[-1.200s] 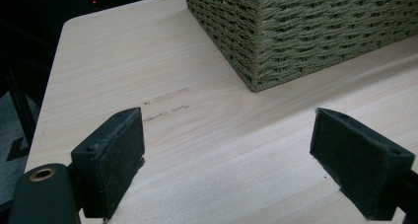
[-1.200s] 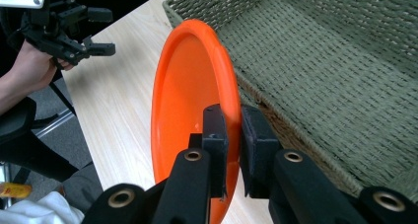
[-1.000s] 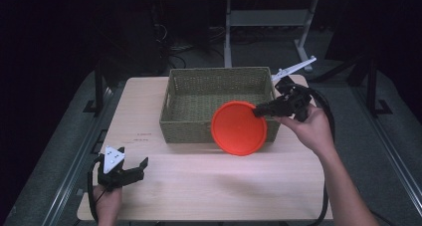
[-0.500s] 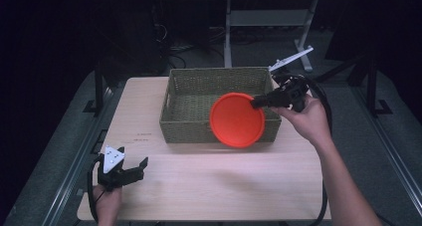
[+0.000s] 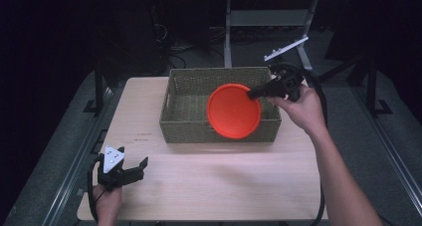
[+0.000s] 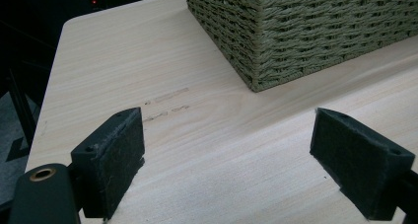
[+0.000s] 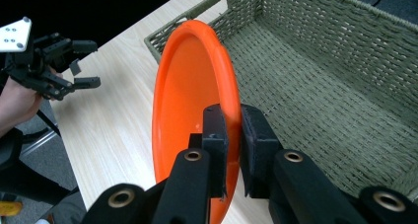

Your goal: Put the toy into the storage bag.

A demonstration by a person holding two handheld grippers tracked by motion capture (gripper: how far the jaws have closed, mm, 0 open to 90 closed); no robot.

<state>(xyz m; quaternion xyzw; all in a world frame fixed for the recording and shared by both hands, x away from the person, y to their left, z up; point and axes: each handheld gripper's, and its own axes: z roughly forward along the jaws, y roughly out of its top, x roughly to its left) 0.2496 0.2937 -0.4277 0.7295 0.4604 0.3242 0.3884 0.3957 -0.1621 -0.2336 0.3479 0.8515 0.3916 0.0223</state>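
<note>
The table (image 5: 209, 186) is pale wood, and both grippers work over it. The bare stretch of its top lies ahead of the left gripper's fingers, with faint pencil-like marks just beyond the left pad.

The woven basket (image 5: 186, 111) stands on the far half of the table, an olive-green rectangle with upright walls. In the right gripper view its floor (image 7: 315, 95) lies to the right of and beyond the closed fingers, bare weave as far as can be seen. From the left gripper's fingers it sits well ahead and to the right, its near corner (image 6: 256, 81) resting on the wood.

The orange plate (image 5: 234, 111) is held on edge, tilted, over the basket's near wall on the right half. In the right gripper view (image 7: 190, 100) it rises from between the pads and leans to their left, its hollow face turned towards the table's open side. Whether its lower rim touches the basket cannot be told.

The right gripper (image 5: 259, 92) is clamped narrow on the plate's rim, one pad on each face, as the right gripper view (image 7: 231, 135) shows plainly.

The left gripper (image 5: 130, 170) rests low near the table's near left corner; its fingers (image 6: 113, 150) stand wide apart with nothing between them but table.
</note>
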